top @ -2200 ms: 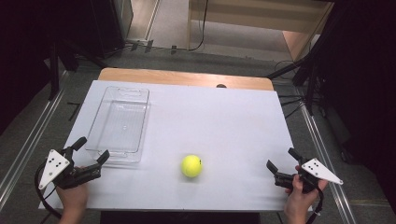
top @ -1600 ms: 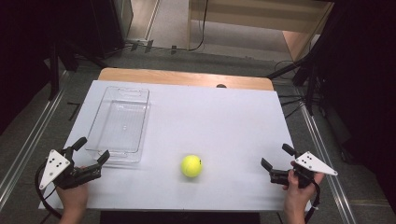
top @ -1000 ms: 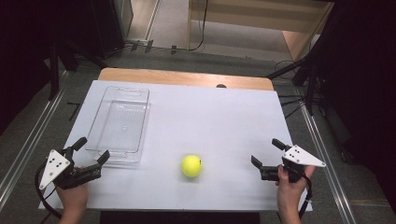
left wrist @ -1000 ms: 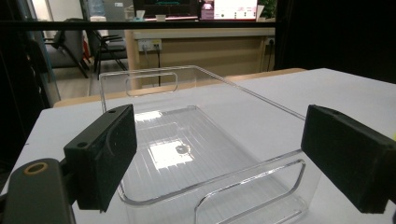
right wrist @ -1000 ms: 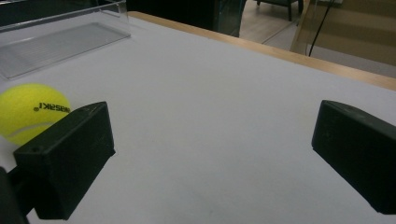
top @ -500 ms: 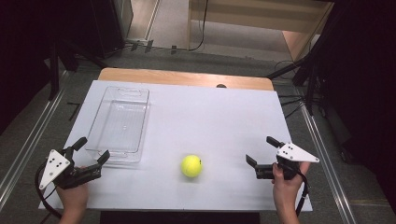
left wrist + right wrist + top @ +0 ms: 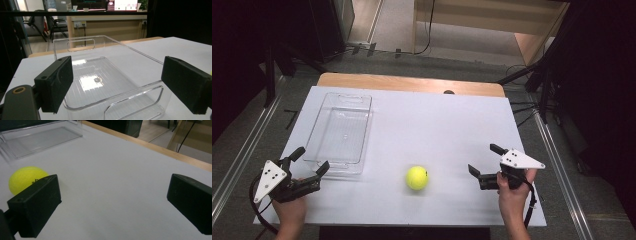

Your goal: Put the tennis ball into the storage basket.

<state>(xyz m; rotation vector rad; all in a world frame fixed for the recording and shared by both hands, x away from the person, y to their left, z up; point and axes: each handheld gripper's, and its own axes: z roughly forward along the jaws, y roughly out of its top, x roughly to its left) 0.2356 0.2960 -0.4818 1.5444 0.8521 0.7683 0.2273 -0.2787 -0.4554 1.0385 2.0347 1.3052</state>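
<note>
Approach is the step in hand, by my reading: the right gripper [image 7: 482,162] sits low over the white table [image 7: 437,120], well to the right of the ball [image 7: 417,177], with nothing gripped. Its jaws are spread wide and touch nothing. In the right gripper view the yellow ball [image 7: 26,181] sits partly behind the jaw at that picture's left edge rather than in the gap, so the gripper is not lined up on it.

The next move likely calls for swinging the gripper towards the ball until the ball lies between the jaws, then closing gently. A round ball on a smooth surface could roll away if one jaw nudges it first.

Left of the ball, near the table's front edge, the left gripper [image 7: 309,160] waits with its jaws also spread wide and holding nothing. From above its tips appear just at the near end of the clear tray [image 7: 339,130]; whether they touch it I cannot tell. In the left gripper view the tray [image 7: 110,75] stands empty beyond the jaws, its handle cut-out closest.

The tray stretches away from the ball towards the far left of the table, and seems the likely place for the ball.
</note>
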